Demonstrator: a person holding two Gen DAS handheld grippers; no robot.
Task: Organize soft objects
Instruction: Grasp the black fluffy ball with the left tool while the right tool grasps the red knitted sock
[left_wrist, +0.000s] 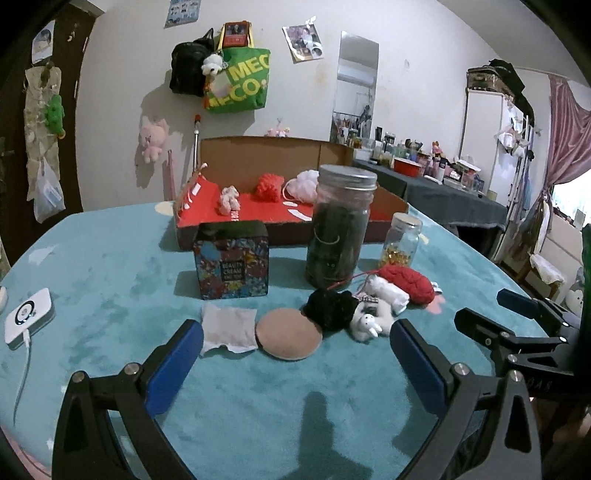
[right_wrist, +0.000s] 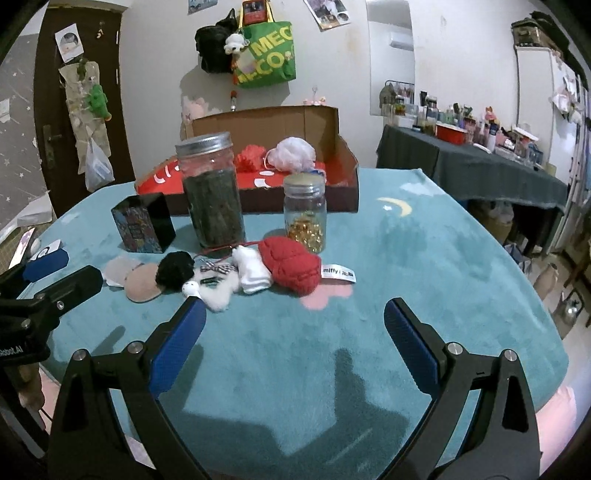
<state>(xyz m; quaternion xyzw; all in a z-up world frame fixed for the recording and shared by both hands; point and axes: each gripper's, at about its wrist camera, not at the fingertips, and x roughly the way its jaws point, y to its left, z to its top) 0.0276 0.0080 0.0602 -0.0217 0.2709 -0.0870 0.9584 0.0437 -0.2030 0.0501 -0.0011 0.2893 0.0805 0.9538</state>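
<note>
Behind the jars (left_wrist: 340, 225), the box (left_wrist: 258, 155) already holds three soft things, likely the sorting spot. Both tools, left (left_wrist: 295, 350) and right (right_wrist: 293, 325), gape empty near the desk's remaining pile (right_wrist: 288, 267).

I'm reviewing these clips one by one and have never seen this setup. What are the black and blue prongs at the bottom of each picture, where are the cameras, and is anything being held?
There is no robot arm: a person holds a two-finger gripper in each hand, each with a fisheye camera looking forward along its fingers. One picture looks past the left gripper, the other past the right gripper. Both are open and hold nothing. On the teal cloth lie soft things: a round tan pad, a black fluffy piece, a white plush and a red knitted piece. Behind stand two jars and an open cardboard box.
</note>
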